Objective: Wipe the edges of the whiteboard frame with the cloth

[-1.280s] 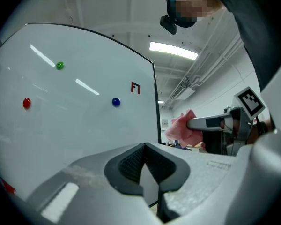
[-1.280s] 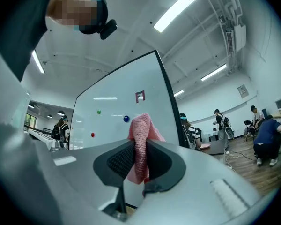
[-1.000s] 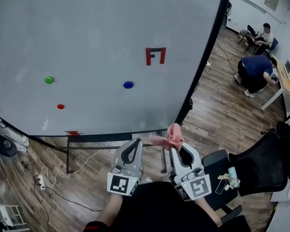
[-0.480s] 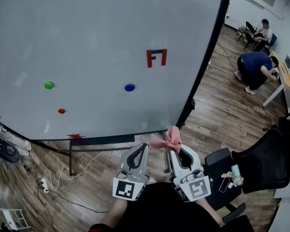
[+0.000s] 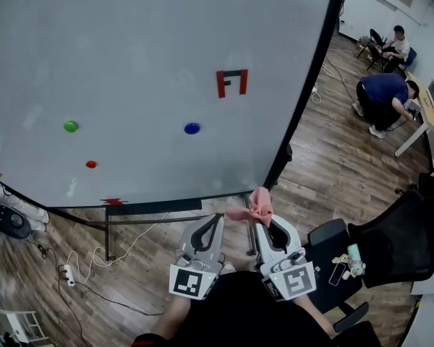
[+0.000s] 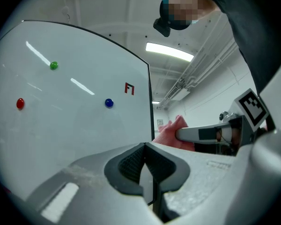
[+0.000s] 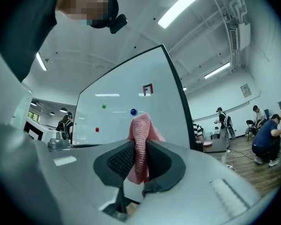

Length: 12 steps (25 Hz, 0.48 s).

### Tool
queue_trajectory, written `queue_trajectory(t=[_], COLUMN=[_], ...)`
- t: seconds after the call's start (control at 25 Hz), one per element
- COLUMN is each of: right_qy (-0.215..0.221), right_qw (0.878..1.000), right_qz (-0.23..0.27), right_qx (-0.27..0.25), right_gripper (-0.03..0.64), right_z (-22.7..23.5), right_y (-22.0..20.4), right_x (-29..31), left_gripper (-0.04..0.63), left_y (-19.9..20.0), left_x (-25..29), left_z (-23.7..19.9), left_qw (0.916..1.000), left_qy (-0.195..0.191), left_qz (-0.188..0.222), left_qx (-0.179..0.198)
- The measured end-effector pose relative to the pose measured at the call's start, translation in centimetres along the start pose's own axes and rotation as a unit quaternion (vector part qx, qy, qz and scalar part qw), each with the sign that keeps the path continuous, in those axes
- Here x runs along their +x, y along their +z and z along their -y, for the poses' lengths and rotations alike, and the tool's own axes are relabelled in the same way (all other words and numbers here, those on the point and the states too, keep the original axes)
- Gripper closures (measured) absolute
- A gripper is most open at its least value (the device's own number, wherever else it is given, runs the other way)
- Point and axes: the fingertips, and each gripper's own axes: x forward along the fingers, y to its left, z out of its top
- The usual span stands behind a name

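The right tool [image 7: 140, 159] pinches the pink cloth [image 7: 142, 125], which bunches up above its jaw tips. The left tool [image 6: 145, 149] has its jaws pressed together with nothing between them. In the head view both tools sit at 6 o'clock. The cloth shows just below the lower right corner of the whiteboard frame [image 5: 312, 78], whose black edge runs toward 1 o'clock.

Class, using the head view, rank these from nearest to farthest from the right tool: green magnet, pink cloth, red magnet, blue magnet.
1. The pink cloth: clamped in the right tool itself.
2. The blue magnet: on the whiteboard, up and left of the tool.
3. The red magnet: low on the board, far to the left.
4. The green magnet: higher and farther left still.
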Motion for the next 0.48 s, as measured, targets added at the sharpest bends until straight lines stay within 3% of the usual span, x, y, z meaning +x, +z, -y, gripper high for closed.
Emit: queue_trajectory(t=[0.48], right_qy=[0.006], right_qw=[1.000], right_qz=[-0.001], right_qx=[-0.004], right_gripper=[0.569], right_z=[-0.1], right_y=[-0.1], right_x=[-1.1], left_gripper=[0.594], left_y=[-0.1], left_x=[-0.1], left_z=[1.3], left_qw=[1.0000], left_qy=[-0.007], left_qz=[0.001], left_qx=[-0.002])
